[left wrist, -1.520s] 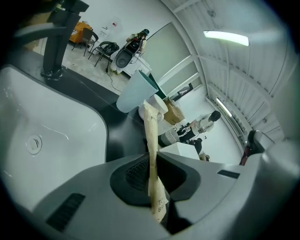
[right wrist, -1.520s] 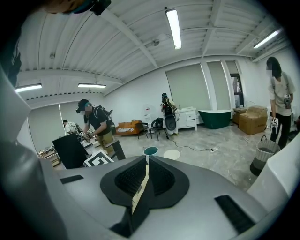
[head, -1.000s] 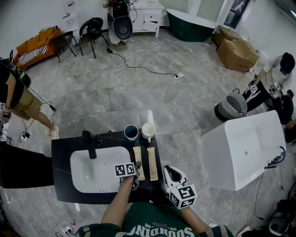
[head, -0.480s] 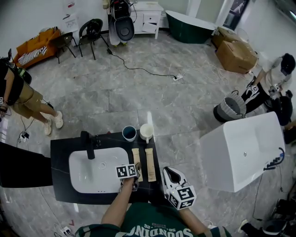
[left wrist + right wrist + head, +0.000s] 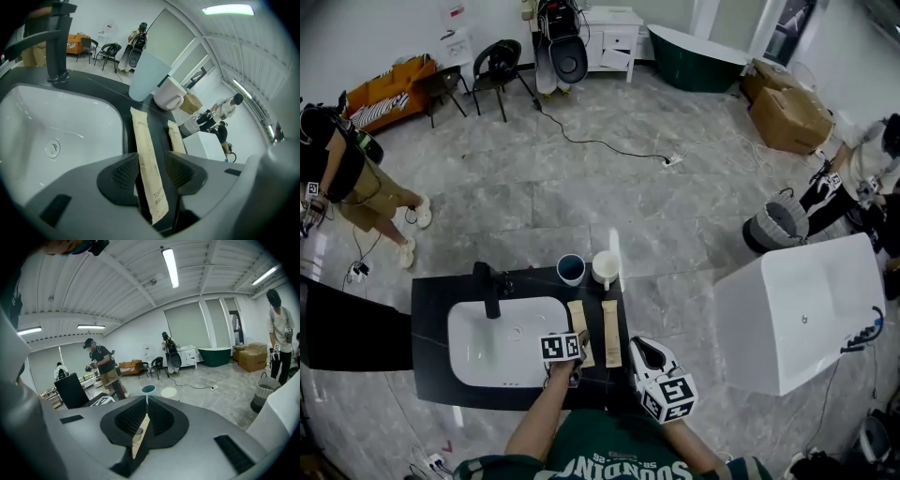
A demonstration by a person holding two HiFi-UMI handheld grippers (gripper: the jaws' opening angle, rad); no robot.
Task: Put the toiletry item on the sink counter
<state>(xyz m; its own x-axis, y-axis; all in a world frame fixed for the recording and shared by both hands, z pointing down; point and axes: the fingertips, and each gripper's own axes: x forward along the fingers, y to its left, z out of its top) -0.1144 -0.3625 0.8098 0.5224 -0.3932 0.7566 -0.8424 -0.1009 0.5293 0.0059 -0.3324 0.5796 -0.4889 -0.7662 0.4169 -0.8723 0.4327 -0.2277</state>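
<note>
Two tan toothbrush packets lie side by side on the black sink counter (image 5: 431,370), right of the white basin (image 5: 492,352). My left gripper (image 5: 579,345) straddles the near end of the left packet (image 5: 577,317). In the left gripper view its jaws (image 5: 151,161) have just been opening. That packet (image 5: 143,136) lies flat between the pads with a gap beside it. The second packet (image 5: 176,138) lies just to the right. My right gripper (image 5: 645,349) hovers off the counter's front right corner. Its jaws (image 5: 144,411) stand close together on a thin tan packet (image 5: 139,437) seen edge-on.
A black faucet (image 5: 490,286) stands behind the basin. A blue cup (image 5: 571,269) and a white mug (image 5: 605,267) stand at the counter's back edge, beyond the packets. A white bathtub (image 5: 797,309) stands to the right. A person (image 5: 347,178) stands far left.
My left gripper has stayed over the near end of the left packet. The right gripper has not moved. The person at the far left has walked a few steps.
</note>
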